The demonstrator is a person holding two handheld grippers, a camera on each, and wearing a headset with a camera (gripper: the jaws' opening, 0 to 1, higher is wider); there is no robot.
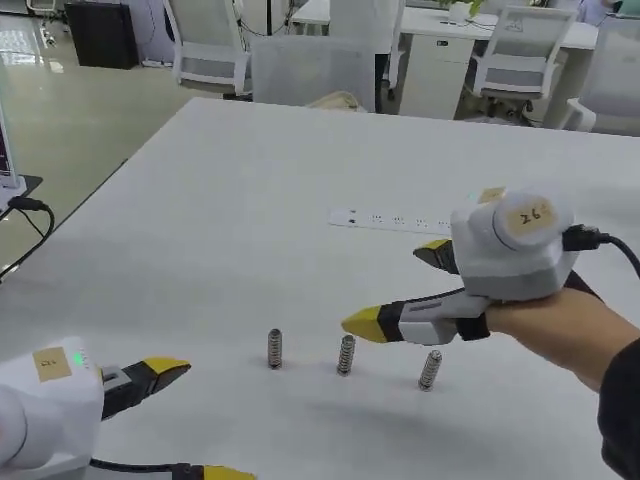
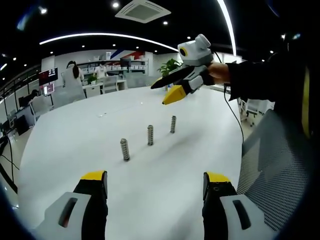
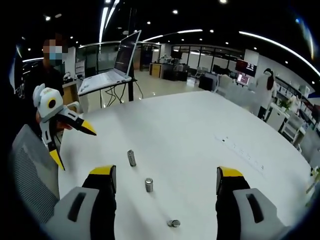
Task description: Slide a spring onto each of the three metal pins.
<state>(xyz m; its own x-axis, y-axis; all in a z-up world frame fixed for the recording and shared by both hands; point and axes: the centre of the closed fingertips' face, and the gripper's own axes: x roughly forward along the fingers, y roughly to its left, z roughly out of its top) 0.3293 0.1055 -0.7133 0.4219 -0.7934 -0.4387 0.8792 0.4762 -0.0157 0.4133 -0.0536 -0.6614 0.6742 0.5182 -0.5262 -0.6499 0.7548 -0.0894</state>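
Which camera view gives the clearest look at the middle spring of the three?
The head view: the middle spring looks largest there, with its coils visible. The left gripper view shows it upright but smaller. The right gripper view shows it from above, foreshortened.

An open-plan office is shown. A large white worktable [image 1: 250, 200] fitted with a power strip [image 1: 390, 220] is bordered by white office chairs [image 1: 208, 45] and desks [image 1: 440, 60]. A laptop [image 3: 122, 55], display screens [image 2: 48, 76], a potted plant [image 2: 170, 66], a ceiling air-conditioning cassette [image 2: 142, 10] and linear ceiling lights [image 2: 100, 36] are installed around it.
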